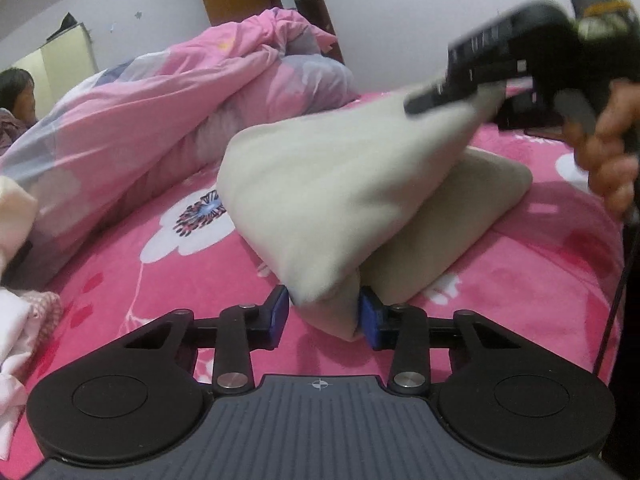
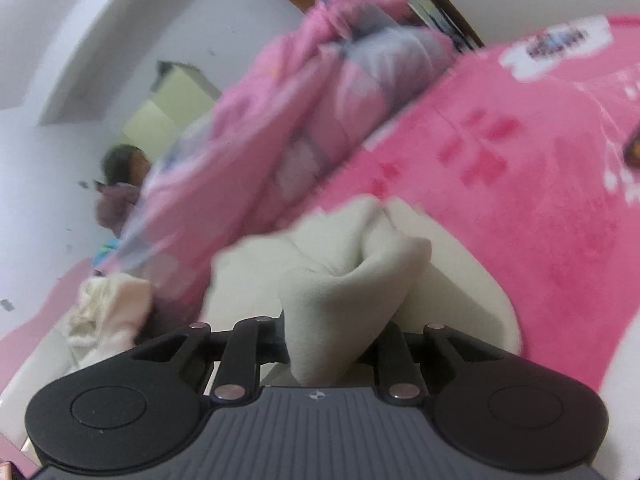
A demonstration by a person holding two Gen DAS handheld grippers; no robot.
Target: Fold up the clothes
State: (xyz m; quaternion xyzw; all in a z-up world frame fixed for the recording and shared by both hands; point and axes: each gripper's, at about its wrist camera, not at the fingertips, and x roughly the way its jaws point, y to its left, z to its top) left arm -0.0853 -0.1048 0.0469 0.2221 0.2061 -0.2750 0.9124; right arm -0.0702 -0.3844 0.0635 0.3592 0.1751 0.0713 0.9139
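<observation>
1. The bed [image 1: 132, 292], under a pink flowered blanket, carries a bunched pink quilt [image 1: 168, 104] along its far side; no container shows in either view.
2. The beige garment [image 1: 320, 208] lies mid-bed, one corner hoisted into a tent.
3. The right claw [image 1: 452, 94] is clamped on that raised corner; in its own view, cloth bunches between the nearly closed pads.
4. The left claw [image 1: 324, 316] is partly open around the near folded corner, the right pad touching, the left just clear.
5. Judgement: close the left fully before carrying across, keeping both corners level so edges meet squarely.
</observation>
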